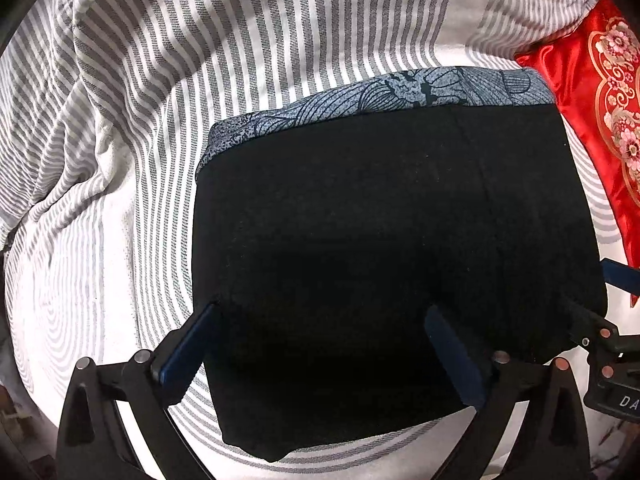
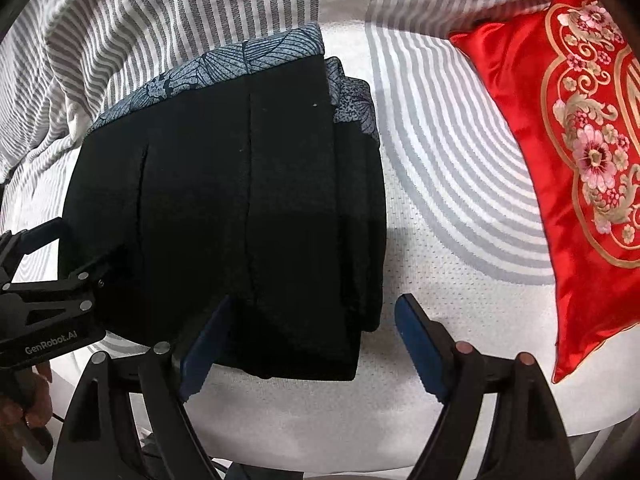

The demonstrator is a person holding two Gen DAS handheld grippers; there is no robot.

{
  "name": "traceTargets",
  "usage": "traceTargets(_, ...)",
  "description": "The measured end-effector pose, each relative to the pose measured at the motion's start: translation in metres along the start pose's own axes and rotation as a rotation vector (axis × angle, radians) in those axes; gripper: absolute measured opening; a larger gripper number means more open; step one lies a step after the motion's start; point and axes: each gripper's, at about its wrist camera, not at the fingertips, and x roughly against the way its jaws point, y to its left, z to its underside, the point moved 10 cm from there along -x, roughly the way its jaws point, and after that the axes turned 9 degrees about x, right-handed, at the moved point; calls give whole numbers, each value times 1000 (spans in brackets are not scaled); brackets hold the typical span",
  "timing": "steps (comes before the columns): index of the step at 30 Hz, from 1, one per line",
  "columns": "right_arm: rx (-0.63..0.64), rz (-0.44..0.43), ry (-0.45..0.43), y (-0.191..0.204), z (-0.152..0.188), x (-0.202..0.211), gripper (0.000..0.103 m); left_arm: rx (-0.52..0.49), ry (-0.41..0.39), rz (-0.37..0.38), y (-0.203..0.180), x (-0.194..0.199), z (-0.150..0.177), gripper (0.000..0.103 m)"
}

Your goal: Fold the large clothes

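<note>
Both left tongs (image 1: 324,340) and right tongs (image 2: 312,336) gape wide, empty, over the folded black garment with blue patterned lining (image 1: 380,240); folding looks finished, needing only withdrawal.

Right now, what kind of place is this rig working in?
Probably a bedroom, working on a bed. The folded black garment lies on a striped sheet, with a rumpled striped blanket behind it and a red embroidered pillow beside it.
</note>
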Motion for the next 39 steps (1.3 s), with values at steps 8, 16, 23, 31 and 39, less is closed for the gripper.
traceTargets(8,7,25,8,3,-1,-3,87,1,13,-20,-1,-6,-2,102)
traceTargets(16,21,52,9,8,0,3,91,0,29,-28,-1,-8,-4,102)
traceTargets(23,50,72,-17,16,7,26,91,2,32,-17,2,-8,-6,102)
traceTargets(31,12,105,-24,7,10,34,91,6,28,-21,1,-7,-2,102)
traceTargets(39,60,142,40,5,8,12,92,0,45,-23,1,-9,-2,102)
